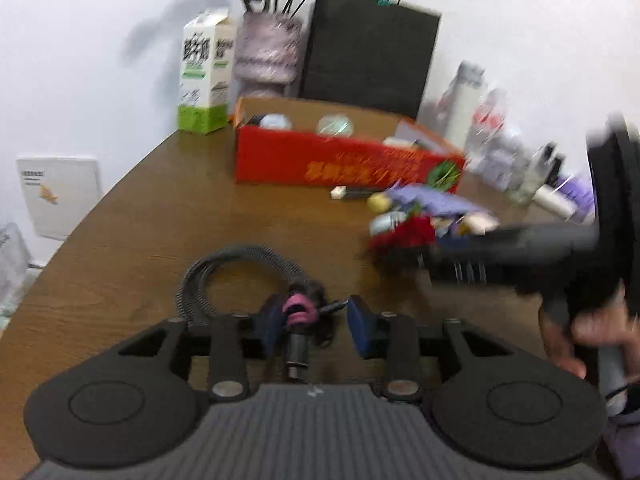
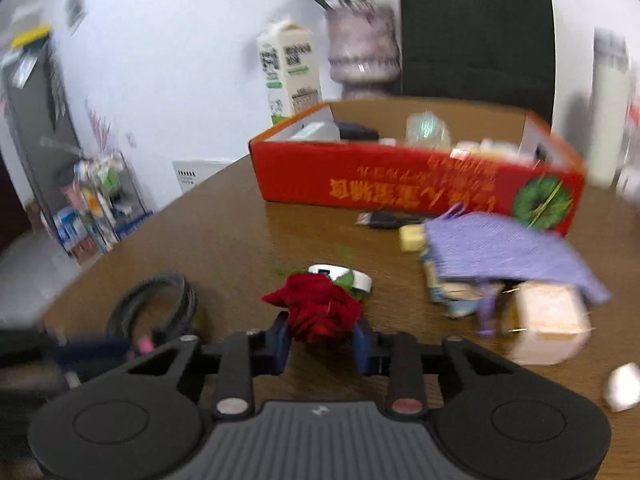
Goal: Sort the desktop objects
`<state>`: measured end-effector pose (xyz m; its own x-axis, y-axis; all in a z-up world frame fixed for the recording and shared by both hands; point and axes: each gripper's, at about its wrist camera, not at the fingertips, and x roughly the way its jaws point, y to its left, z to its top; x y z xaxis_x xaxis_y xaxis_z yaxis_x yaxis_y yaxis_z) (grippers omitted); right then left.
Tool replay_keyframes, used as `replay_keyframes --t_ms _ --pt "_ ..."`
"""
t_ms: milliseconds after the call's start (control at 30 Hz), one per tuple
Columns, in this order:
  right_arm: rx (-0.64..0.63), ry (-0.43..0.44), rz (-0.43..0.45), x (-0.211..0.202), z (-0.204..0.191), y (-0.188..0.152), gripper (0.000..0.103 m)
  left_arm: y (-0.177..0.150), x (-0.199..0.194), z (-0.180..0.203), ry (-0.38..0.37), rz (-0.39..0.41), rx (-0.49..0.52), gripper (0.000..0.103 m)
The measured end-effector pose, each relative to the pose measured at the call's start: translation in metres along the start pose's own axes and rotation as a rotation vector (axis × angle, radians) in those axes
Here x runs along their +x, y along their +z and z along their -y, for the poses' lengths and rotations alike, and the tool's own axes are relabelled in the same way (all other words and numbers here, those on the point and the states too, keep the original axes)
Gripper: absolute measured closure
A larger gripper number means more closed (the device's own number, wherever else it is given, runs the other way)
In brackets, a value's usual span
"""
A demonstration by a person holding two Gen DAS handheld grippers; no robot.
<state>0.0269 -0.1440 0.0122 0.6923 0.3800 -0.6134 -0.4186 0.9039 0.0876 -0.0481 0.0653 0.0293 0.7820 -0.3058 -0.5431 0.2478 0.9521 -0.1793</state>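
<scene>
A coiled black braided cable [image 1: 224, 276] with a pink tie [image 1: 298, 312] lies on the brown table; its plug end sits between the fingers of my left gripper [image 1: 316, 330], which is open around it. My right gripper [image 2: 322, 340] has its blue pads on either side of a red artificial rose [image 2: 316, 308]; whether they press it I cannot tell. The rose [image 1: 404, 236] and the right gripper [image 1: 424, 258] also show in the left wrist view. A red cardboard box [image 2: 400, 184] holding small items stands behind. The cable [image 2: 160, 304] lies left of the rose.
A purple cloth [image 2: 504, 248], a white round case [image 2: 344, 274], a yellow block [image 2: 412, 238] and small packets [image 2: 548, 320] lie near the box. A milk carton [image 1: 206, 72], a flower vase [image 1: 268, 52], a black paper bag [image 1: 368, 48] and bottles [image 1: 464, 100] stand along the wall.
</scene>
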Motion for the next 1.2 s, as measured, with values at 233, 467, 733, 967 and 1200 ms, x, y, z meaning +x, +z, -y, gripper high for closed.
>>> replay_keyframes --t_ms 233,467,733,967,1200 --pt "-0.224 -0.022 0.04 -0.051 -0.002 -0.042 0.074 0.028 0.026 0.024 -0.237 -0.063 -0.08 0.055" --pt "-0.3 -0.017 0.058 -0.071 -0.02 -0.057 0.074 0.03 0.083 0.052 -0.245 -0.204 -0.141 0.065" --pt "-0.283 -0.038 0.049 -0.066 -0.014 -0.058 0.084 0.027 0.072 0.042 -0.196 -0.099 -0.216 0.092" --pt "-0.159 -0.094 0.016 -0.061 0.008 -0.056 0.094 0.023 0.07 0.047 -0.147 -0.095 -0.156 0.091" --pt "0.013 -0.085 0.071 -0.078 0.032 -0.052 0.07 0.008 0.079 0.022 -0.183 -0.146 -0.296 0.086"
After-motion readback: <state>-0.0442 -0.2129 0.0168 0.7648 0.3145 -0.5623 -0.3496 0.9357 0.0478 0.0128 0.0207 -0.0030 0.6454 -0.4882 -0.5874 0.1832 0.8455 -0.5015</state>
